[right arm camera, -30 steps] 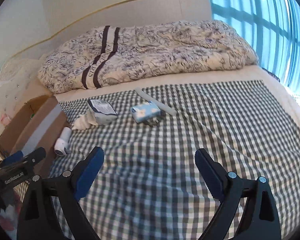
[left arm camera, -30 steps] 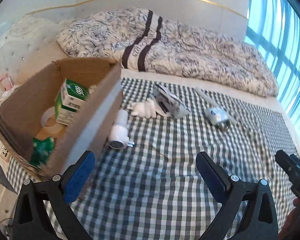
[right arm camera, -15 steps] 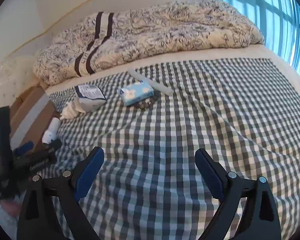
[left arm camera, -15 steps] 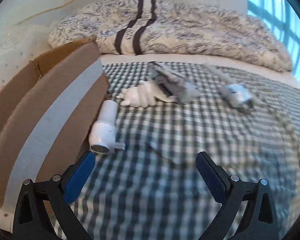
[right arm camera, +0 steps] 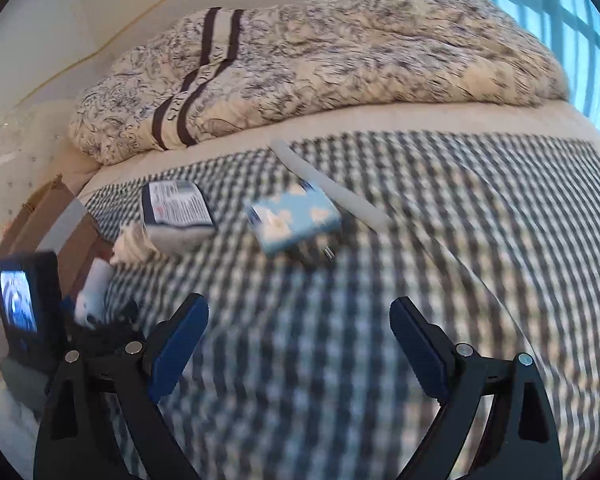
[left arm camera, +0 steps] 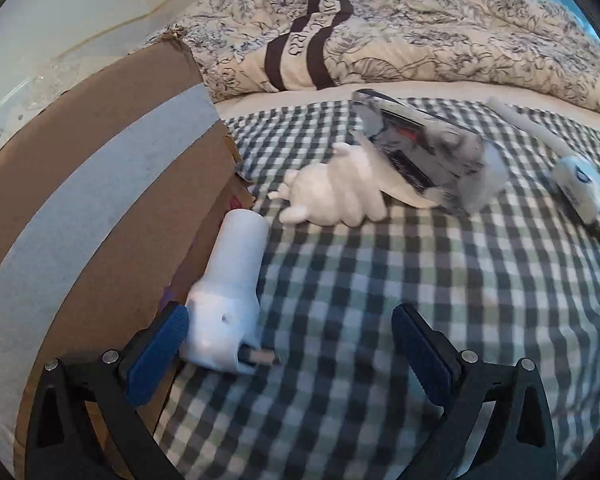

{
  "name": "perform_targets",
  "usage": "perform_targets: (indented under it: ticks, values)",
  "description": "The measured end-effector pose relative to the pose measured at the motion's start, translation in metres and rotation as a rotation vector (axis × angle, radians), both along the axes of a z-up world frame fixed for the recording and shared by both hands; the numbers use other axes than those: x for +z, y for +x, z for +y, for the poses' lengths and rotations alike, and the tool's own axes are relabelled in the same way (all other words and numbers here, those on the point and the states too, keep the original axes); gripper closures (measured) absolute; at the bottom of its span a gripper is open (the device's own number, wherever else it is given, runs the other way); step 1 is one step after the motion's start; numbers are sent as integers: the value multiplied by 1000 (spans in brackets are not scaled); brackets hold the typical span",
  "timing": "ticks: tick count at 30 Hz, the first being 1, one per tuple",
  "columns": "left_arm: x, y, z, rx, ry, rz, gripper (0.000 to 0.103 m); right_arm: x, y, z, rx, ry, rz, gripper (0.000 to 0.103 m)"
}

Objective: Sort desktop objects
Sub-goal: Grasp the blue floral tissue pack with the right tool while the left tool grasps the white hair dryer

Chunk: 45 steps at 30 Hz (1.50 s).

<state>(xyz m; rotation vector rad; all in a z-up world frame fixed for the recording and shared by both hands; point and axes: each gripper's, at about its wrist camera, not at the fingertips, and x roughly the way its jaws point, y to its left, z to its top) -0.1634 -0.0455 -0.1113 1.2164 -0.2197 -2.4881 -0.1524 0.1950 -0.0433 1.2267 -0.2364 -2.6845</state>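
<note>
Both grippers, left [left arm camera: 288,344] and right [right arm camera: 300,340], are spread apart and hold nothing. On the checked blanket [left arm camera: 380,300] a pouch [left arm camera: 424,156], tissue pack [right arm camera: 296,220], white bottle [left arm camera: 228,292] beside the cardboard box [left arm camera: 100,200] and small toy [left arm camera: 336,196] remain unsorted.

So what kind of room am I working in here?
A bedroom, most likely: the things lie on a bed with a checked sheet, a bunched floral duvet sits behind them, and a padded headboard shows past the cardboard box.

Cardboard box [left arm camera: 100,208] walls off white bottle's [left arm camera: 232,292] left.
</note>
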Motion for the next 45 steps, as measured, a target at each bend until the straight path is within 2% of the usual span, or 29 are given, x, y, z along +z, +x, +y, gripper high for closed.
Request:
perform_targets:
  ticks: [9,13,15,17,22,26,31,33,37,38,40,45]
  values:
    - [-9,-22,4,45,-85,-13,0,-34,-83,-40,20,200,-56,10]
    - [-7,-16,6,33,-76,-3,0,-51,-101,-47,12,255,-86,10]
    - [-6,-13,6,27,-71,-1,0,-57,-106,-47,2,272,-102,24]
    - [-6,-15,7,26,-71,-4,0,-58,-106,-45,-4,261,-98,28]
    - [-6,-20,5,54,-93,-19,0,-49,-87,-39,-20,286,-50,29]
    - [-10,-25,2,105,-135,-33,0,-40,-69,-35,7,225,-35,29]
    - [-12,-31,-1,91,-106,-35,0,-30,-52,-33,24,197,-4,28]
    - [-10,-29,-3,73,-77,-33,6,-25,-47,-30,29,172,-1,28]
    - [5,-18,-8,62,-42,-10,43,-11,-31,-23,29,121,23,28]
    - [10,-12,-11,46,-22,2,47,-8,-27,-21,29,115,32,28]
    - [16,-1,-16,-3,37,5,47,-2,-18,-18,23,105,50,28]
    - [15,10,-27,-27,114,-31,48,5,-6,-9,14,72,57,28]
